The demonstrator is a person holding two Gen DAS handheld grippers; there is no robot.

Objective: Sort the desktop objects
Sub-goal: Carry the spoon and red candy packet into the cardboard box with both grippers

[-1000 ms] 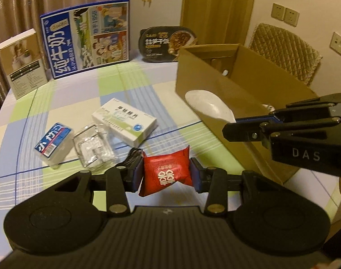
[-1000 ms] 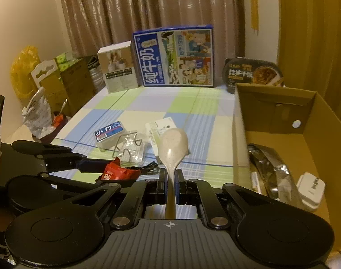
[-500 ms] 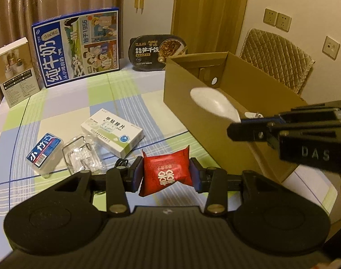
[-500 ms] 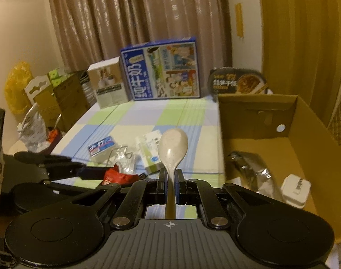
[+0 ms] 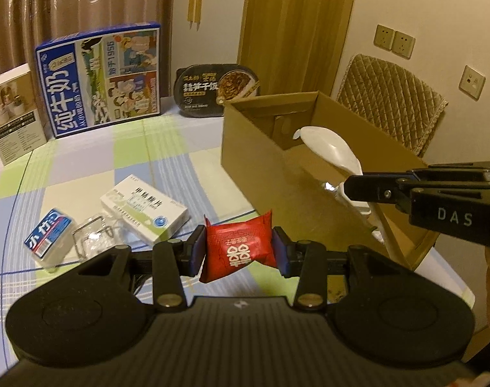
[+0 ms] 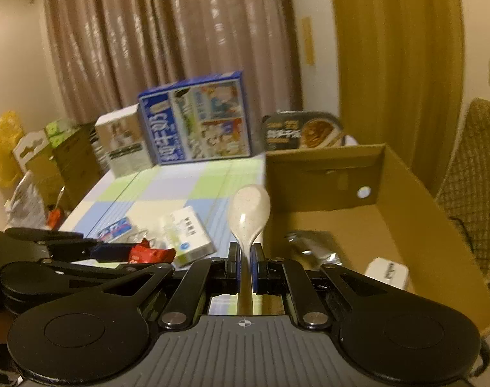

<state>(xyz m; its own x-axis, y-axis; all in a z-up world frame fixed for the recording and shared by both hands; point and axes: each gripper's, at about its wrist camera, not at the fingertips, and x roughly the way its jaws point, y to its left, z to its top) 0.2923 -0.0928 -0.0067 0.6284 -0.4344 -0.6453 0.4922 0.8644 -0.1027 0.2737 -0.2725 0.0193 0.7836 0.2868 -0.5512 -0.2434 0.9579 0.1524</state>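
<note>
My left gripper (image 5: 239, 248) is shut on a red snack packet (image 5: 238, 248) and holds it above the table, left of the open cardboard box (image 5: 254, 148). My right gripper (image 6: 245, 258) is shut on the handle of a white speckled spoon (image 6: 249, 213). In the left wrist view the spoon (image 5: 330, 150) hangs over the box opening, and the right gripper's fingers (image 5: 374, 190) reach in from the right. In the right wrist view the left gripper (image 6: 122, 251) with the red packet (image 6: 150, 254) shows at lower left. Inside the box (image 6: 422, 200) lie a silver pouch (image 6: 312, 248) and a white item (image 6: 387, 272).
On the checked tablecloth (image 5: 83, 161) lie a white medicine box (image 5: 145, 208), a small blue-labelled box (image 5: 48, 233) and a clear wire-clip item (image 5: 93, 242). A blue milk carton box (image 5: 100, 79), a tan box (image 5: 13, 113) and a black meal tray (image 5: 216, 88) stand at the back. A padded chair (image 5: 390, 96) is behind the box.
Both grippers have risen and moved right. The spoon has gone from in front of the box's near wall to over its opening. The red packet has stayed clamped.
</note>
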